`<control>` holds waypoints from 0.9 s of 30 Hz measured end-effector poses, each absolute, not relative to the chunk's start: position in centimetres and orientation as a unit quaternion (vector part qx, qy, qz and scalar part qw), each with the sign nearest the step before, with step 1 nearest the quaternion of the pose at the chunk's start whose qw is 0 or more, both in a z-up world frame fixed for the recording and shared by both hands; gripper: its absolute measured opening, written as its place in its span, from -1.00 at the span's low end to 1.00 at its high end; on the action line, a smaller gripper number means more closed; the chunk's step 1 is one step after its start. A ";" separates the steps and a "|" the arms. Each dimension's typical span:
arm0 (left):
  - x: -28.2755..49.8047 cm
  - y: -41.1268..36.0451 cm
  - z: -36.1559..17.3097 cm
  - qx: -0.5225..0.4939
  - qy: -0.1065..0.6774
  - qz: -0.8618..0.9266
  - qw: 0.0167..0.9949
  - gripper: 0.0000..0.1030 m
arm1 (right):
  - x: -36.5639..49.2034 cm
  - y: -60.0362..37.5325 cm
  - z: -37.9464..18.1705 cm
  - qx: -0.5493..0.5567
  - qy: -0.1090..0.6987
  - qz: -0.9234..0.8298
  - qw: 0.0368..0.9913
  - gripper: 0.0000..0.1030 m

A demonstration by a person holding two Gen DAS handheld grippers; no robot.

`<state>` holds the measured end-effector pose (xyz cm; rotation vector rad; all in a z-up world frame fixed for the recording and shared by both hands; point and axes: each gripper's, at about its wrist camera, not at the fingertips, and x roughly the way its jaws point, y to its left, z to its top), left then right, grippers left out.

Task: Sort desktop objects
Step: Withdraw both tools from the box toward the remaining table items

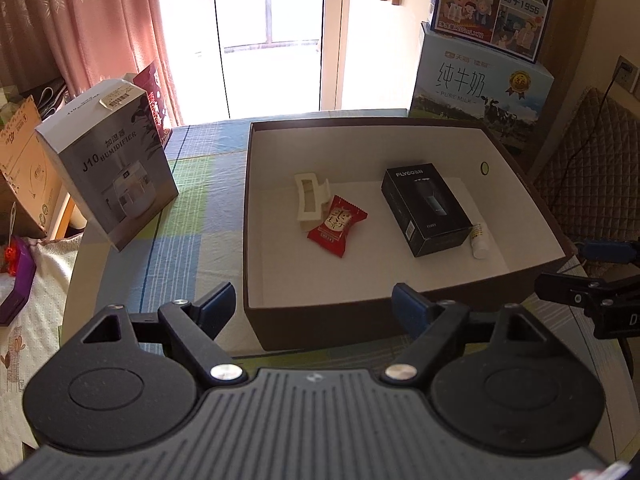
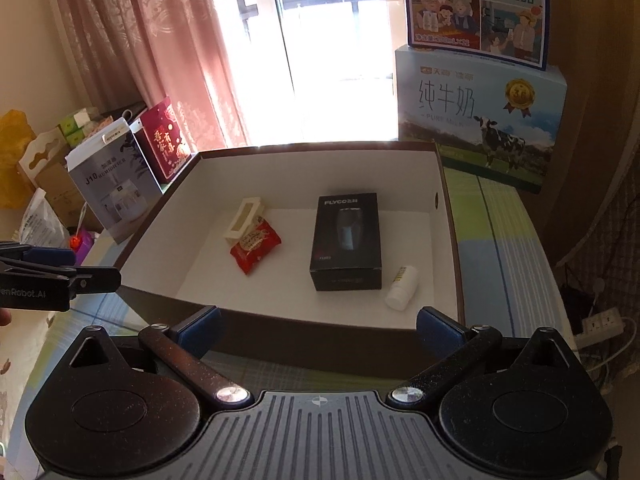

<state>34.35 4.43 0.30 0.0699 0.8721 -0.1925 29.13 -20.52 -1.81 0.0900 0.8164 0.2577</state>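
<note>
- left gripper (image 1: 314, 304) and right gripper (image 2: 318, 330): jaws apart, empty, hovering at the near wall of the brown box (image 1: 320, 320).
- black carton (image 2: 346, 242), hair clip (image 2: 245, 222), red sachet (image 2: 255, 249) and white bottle (image 2: 402, 287) lie inside the box.
- humidifier box (image 1: 110, 170) stands outside, left of the box, nearer the left gripper; judged the next pick.

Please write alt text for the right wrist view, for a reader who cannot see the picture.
The open, empty right gripper hovers at the near wall of a brown storage box holding a cream hair clip, red snack packet, black Flyco box and small white bottle. The left gripper shows at left.
</note>
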 end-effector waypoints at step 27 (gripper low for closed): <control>23.1 4.7 -1.4 0.044 0.445 -0.081 0.891 0.60 | 19.3 -20.0 -3.6 0.019 0.428 0.153 0.891 0.96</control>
